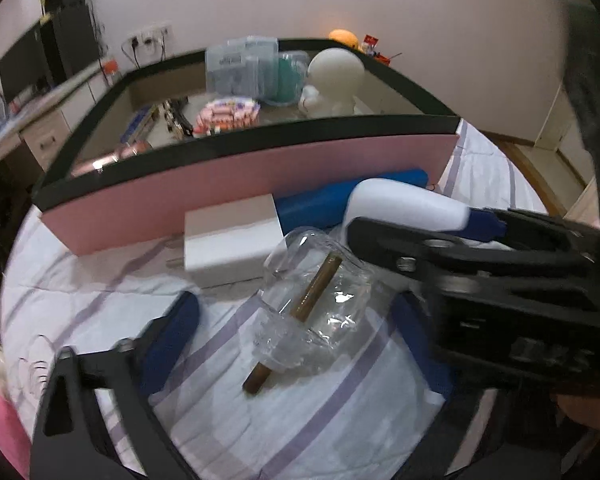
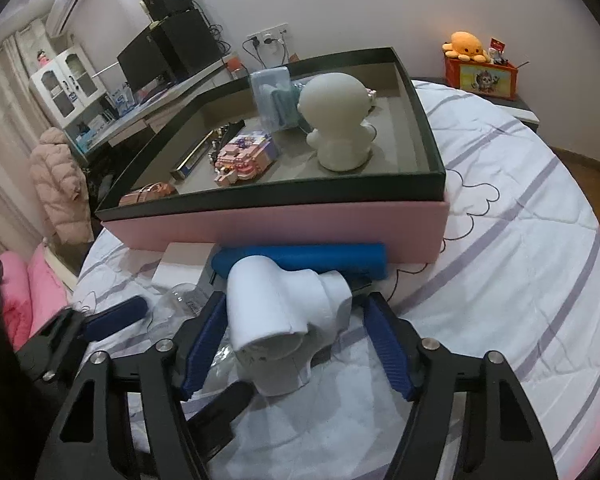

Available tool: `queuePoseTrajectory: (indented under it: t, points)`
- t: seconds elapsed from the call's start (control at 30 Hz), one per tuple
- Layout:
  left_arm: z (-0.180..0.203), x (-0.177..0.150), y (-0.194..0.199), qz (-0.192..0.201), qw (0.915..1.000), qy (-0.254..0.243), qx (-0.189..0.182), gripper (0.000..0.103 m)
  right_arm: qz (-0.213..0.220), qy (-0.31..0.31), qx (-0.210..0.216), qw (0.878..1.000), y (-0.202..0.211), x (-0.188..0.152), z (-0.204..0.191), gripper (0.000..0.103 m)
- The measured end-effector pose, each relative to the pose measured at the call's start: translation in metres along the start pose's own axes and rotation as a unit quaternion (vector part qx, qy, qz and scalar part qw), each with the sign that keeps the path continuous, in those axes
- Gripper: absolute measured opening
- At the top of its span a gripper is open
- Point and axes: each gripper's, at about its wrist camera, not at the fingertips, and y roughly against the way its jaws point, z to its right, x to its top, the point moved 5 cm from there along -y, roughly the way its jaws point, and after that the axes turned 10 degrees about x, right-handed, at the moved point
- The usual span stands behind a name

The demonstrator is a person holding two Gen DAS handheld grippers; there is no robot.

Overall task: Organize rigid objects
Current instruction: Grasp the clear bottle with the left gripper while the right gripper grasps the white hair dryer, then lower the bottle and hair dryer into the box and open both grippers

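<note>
A clear glass jar (image 1: 312, 308) with a brown stick through it lies on the striped bedspread between the wide-apart blue pads of my left gripper (image 1: 300, 336), which is open around it without touching. A white pipe fitting (image 2: 288, 312) lies between the blue pads of my right gripper (image 2: 296, 344), which is open around it; it also shows in the left wrist view (image 1: 404, 204). Behind both stands a pink box with a black rim (image 2: 284, 220), (image 1: 260, 172), holding a white figurine (image 2: 336, 120), a pink block model (image 2: 240, 156) and plastic cases.
A white box (image 1: 232, 240) and a blue cylinder (image 2: 300, 260) lie against the pink box's front wall. A desk with a monitor (image 2: 148, 60) stands to the far left. A nightstand with an orange plush (image 2: 464, 46) is at the far right.
</note>
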Motion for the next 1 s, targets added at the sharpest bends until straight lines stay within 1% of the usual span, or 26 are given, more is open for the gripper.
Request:
queuePoseTrajectory:
  t: [0.07,0.1,0.13,0.17,0.2,0.3,0.53,0.67,0.83,1.0]
  points:
    - [-0.005,0.002,0.001,0.002,0.9999,0.014,-0.003,0.074,0.007,0.0,0.01,1.0,0.006,-0.001,0.0,0.062]
    - [-0.007,0.001,0.002,0.002,0.9999,0.016,-0.002,0.07,0.01,0.001,0.005,1.0,0.008,-0.002,0.001,0.062]
    - [-0.008,0.0,0.002,0.004,0.9999,0.016,0.001,0.061,0.014,0.003,0.0,1.0,0.01,-0.002,0.002,0.062]
    - [-0.01,-0.001,0.003,0.006,0.9998,0.016,0.006,0.057,0.016,0.001,0.001,1.0,0.011,-0.003,0.003,0.062]
    - [-0.014,-0.001,0.004,0.008,0.9997,0.02,0.008,0.048,0.018,0.0,0.001,1.0,0.012,-0.004,0.003,0.062]
    - [-0.024,-0.003,0.005,0.007,0.999,0.04,-0.016,0.048,0.023,0.002,-0.005,1.0,0.016,-0.007,0.003,0.062]
    - [-0.034,-0.01,0.021,0.019,0.9975,0.061,-0.032,0.048,0.028,0.009,-0.009,1.0,0.024,-0.013,-0.002,0.062]
    - [-0.045,-0.009,0.041,0.037,0.9963,0.069,-0.034,0.048,0.033,0.017,-0.008,0.999,0.031,-0.014,-0.01,0.062]
    - [-0.062,0.004,0.063,0.061,0.9947,0.076,-0.034,0.048,0.048,0.029,0.004,0.998,0.045,-0.008,-0.024,0.062]
    - [-0.079,0.03,0.08,0.087,0.9925,0.08,-0.031,0.048,0.068,0.051,0.01,0.996,0.062,0.013,-0.043,0.062]
